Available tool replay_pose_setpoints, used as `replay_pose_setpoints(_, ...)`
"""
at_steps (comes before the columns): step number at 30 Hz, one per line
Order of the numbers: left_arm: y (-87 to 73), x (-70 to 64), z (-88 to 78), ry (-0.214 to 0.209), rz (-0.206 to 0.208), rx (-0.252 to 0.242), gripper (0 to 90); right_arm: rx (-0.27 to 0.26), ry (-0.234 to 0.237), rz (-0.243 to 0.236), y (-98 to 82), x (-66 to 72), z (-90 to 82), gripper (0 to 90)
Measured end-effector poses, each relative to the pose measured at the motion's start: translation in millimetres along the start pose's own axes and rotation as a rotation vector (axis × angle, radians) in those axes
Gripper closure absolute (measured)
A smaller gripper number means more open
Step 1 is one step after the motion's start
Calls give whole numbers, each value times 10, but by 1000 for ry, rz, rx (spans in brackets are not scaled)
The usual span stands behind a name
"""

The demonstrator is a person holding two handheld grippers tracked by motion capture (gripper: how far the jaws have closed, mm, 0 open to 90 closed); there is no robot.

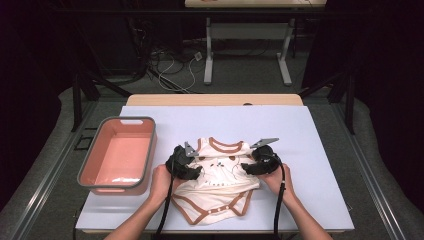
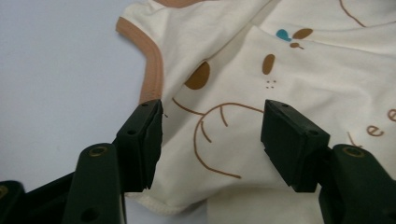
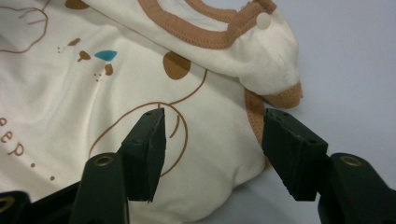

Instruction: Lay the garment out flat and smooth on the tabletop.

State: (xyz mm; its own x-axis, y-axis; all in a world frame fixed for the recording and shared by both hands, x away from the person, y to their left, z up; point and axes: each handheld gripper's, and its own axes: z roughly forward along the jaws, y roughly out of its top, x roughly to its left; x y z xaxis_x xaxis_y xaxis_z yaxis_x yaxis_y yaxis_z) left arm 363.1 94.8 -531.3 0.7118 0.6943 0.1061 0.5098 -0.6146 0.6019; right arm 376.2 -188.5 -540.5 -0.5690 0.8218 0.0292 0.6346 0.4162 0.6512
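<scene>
A cream baby bodysuit (image 1: 220,187) with brown trim and a brown line print lies flat on the pale mat (image 1: 310,165), neck opening toward the far side. My left gripper (image 1: 194,169) rests over its left shoulder area, and my right gripper (image 1: 249,166) over its right. In the left gripper view my left gripper (image 2: 212,114) stands open, jaws apart above the printed fabric (image 2: 299,70) beside the brown sleeve edge. In the right gripper view my right gripper (image 3: 212,119) is open too, straddling the bodysuit (image 3: 70,102) near its folded sleeve. Neither pair of pads pinches cloth.
A pink bin with a grey rim (image 1: 131,119) sits on the mat to the left of the bodysuit. The mat's right half and far strip are bare surface. Beyond the table are cables (image 1: 172,67) on the floor and another table's legs (image 1: 208,55).
</scene>
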Motion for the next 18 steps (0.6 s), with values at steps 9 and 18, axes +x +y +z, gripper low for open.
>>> replay_pose_setpoints(9,-45,-10,24,-17,22,61,360,40,-17,-31,-31,15,95,369)
replay_pose_setpoints(18,-128,115,97,-123,-45,55,526,34,-15,-69,-46,18,78,622)
